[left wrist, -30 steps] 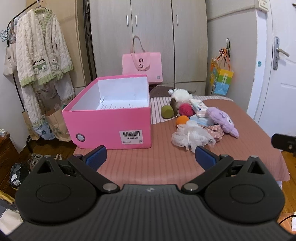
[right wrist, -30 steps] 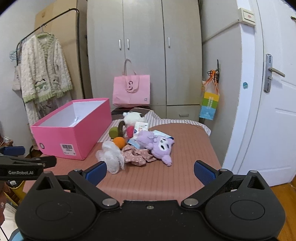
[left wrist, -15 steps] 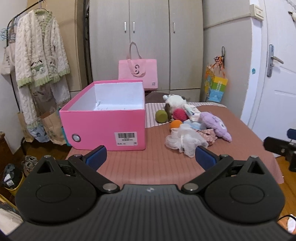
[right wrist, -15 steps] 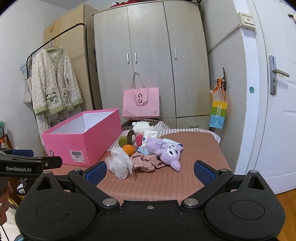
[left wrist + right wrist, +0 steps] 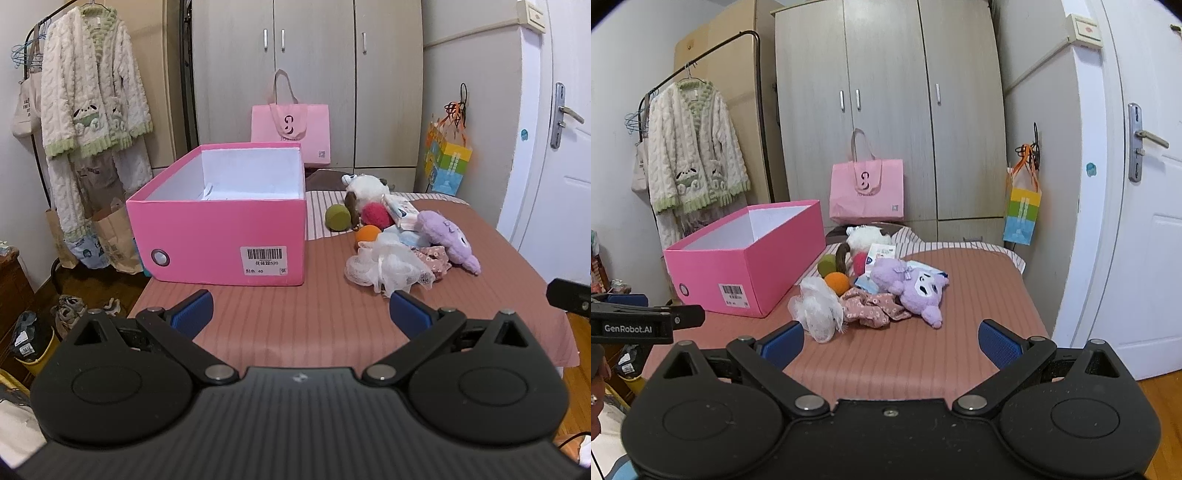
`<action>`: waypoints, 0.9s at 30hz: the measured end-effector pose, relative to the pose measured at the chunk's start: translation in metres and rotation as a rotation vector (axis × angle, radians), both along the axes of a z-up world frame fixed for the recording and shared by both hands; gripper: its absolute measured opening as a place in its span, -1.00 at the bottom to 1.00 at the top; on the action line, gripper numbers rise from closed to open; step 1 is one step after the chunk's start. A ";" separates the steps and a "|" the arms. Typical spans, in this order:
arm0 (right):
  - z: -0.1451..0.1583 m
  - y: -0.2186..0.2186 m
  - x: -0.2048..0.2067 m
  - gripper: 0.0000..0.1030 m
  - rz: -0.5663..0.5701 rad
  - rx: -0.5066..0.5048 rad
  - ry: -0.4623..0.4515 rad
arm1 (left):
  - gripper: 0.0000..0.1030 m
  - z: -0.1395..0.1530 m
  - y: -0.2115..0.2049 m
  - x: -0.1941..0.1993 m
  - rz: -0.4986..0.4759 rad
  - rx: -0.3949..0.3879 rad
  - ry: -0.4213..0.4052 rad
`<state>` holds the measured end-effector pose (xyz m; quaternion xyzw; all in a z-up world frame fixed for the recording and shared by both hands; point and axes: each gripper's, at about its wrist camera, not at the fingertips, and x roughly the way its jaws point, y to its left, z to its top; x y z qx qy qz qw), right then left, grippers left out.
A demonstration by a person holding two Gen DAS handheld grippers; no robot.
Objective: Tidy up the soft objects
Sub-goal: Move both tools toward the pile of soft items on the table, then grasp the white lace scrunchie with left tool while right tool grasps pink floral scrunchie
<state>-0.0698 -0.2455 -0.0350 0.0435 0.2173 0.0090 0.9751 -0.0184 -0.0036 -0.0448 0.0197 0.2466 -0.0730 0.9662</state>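
An open pink box (image 5: 221,236) (image 5: 753,269) stands on the left of the brown-covered table (image 5: 280,325) (image 5: 975,295). Right of it lies a heap of soft things: a white mesh puff (image 5: 388,266) (image 5: 818,306), a purple plush (image 5: 448,236) (image 5: 912,286), a floral scrunchie (image 5: 871,306), orange (image 5: 368,233), red (image 5: 376,215) and green (image 5: 338,217) balls, and a white plush (image 5: 365,186). My left gripper (image 5: 301,308) is open over the near table edge, short of the box. My right gripper (image 5: 890,341) is open, short of the heap. Both hold nothing.
A pink tote bag (image 5: 290,129) leans on the grey wardrobe (image 5: 306,74) behind the table. A coat rack with a knitted cardigan (image 5: 92,92) and paper bags stands at the left. A white door (image 5: 1145,221) and a colourful hanging bag (image 5: 1021,214) are at the right.
Both cameras have pulled up and tilted, so the table and heap sit lower and nearer in view. Both grippers stay open and nothing on the table has moved.
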 end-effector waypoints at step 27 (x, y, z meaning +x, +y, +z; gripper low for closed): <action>0.012 -0.012 0.042 0.83 0.067 -0.076 -0.100 | 0.95 0.002 -0.016 0.038 -0.112 -0.165 -0.082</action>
